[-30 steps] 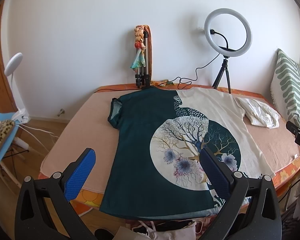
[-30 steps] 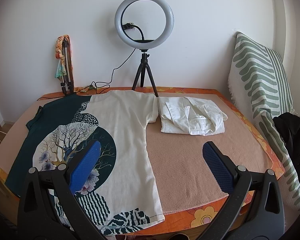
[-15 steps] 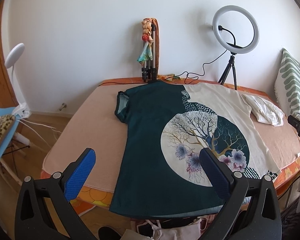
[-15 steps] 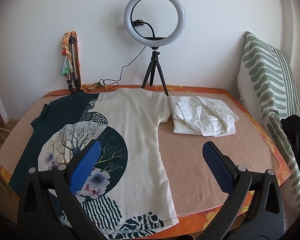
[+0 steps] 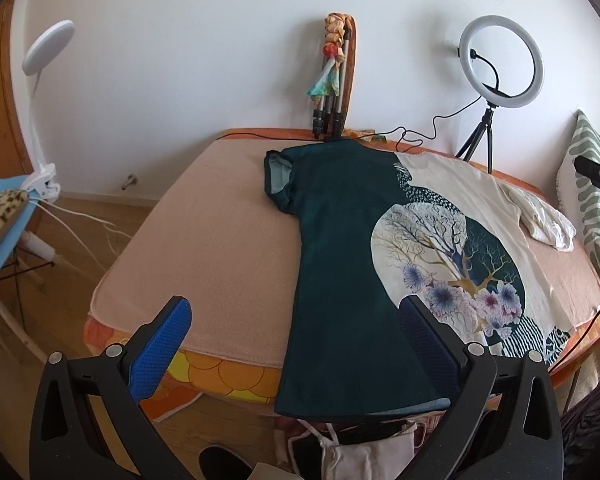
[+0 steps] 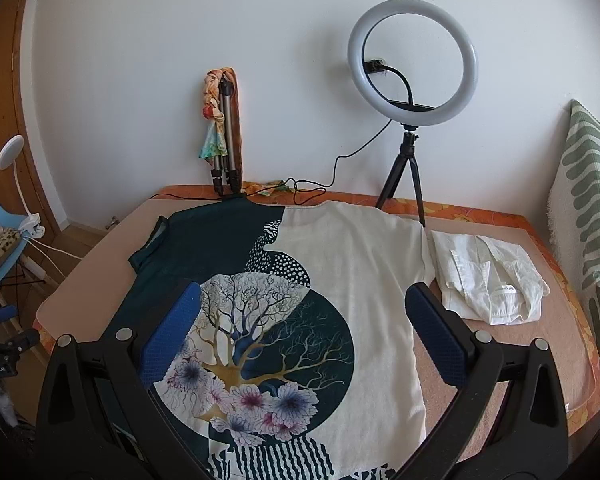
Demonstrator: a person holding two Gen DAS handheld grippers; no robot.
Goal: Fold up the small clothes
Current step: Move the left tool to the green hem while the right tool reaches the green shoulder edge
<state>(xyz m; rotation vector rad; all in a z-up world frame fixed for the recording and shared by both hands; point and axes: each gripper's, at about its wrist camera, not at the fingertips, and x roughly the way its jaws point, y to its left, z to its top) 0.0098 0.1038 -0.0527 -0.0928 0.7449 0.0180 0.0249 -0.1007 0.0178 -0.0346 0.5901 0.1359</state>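
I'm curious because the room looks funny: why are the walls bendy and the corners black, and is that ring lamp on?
Both views are fisheye, so straight edges bow and the lens rim blackens the corners. Right wrist view: the ring light looks evenly pale, but whether it is lit cannot be told; soft daylight fills the room. Left wrist view: the T-shirt looks stretched toward the near edge; nothing is blurred.

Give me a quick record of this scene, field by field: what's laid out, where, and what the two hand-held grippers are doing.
surface: table covered with a peach cloth
main garment: T-shirt, half dark teal and half cream with a tree print, spread flat and unfolded
second garment: white shirt, already folded, beside the T-shirt's cream sleeve
left hand-held gripper: open, empty, above the table's near edge
right hand-held gripper: open, empty, over the T-shirt
background: ring light on a tripod by the wall
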